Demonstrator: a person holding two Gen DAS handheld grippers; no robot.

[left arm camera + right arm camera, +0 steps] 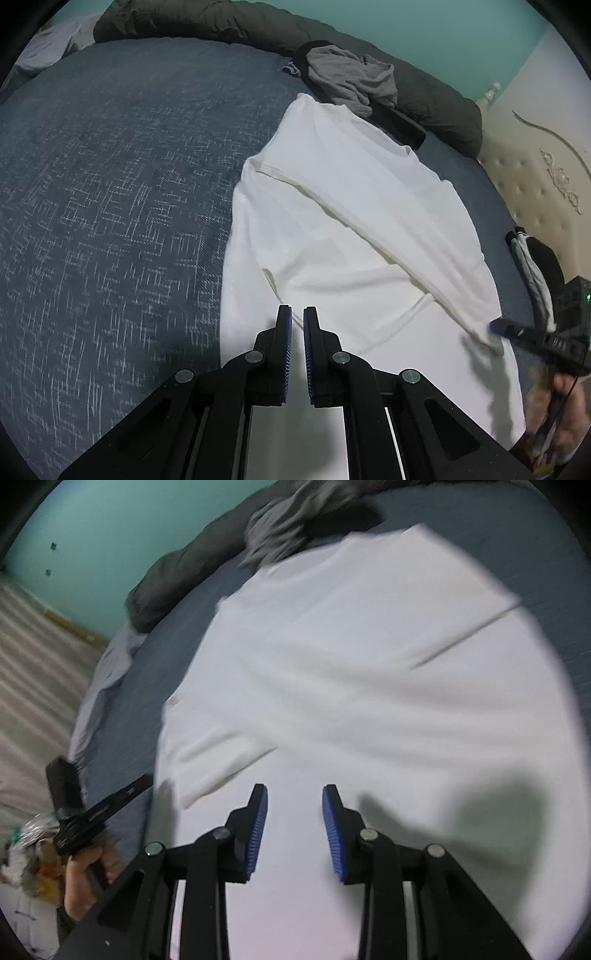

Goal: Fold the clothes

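While spread across a dark blue bedspread as a work surface, laid flat and partly folded: a white shirt, one side already turned over the body in a long diagonal crease, probably the first lengthwise fold of the task. Bunched along the far edge of the bed, out of the way: a dark olive duvet. Heaped against it, likely awaiting its turn: a crumpled grey garment. To the right, by the cream tufted headboard, a smaller black-and-white piece of clothing.

Poised low over the near hem of the shirt, pointing steeply down: the left gripper, jaws nearly together, only a thin slit between the blue pads, no cloth caught there. Hovering above the white fabric on the opposite side: the right gripper, jaws partway apart and empty, blur in its own view suggesting a quick swing. Seen from the left wrist, tip close to the folded edge near the shirt's lower corner, apparently placed to pinch that edge for the next fold. Not clear whether touching.
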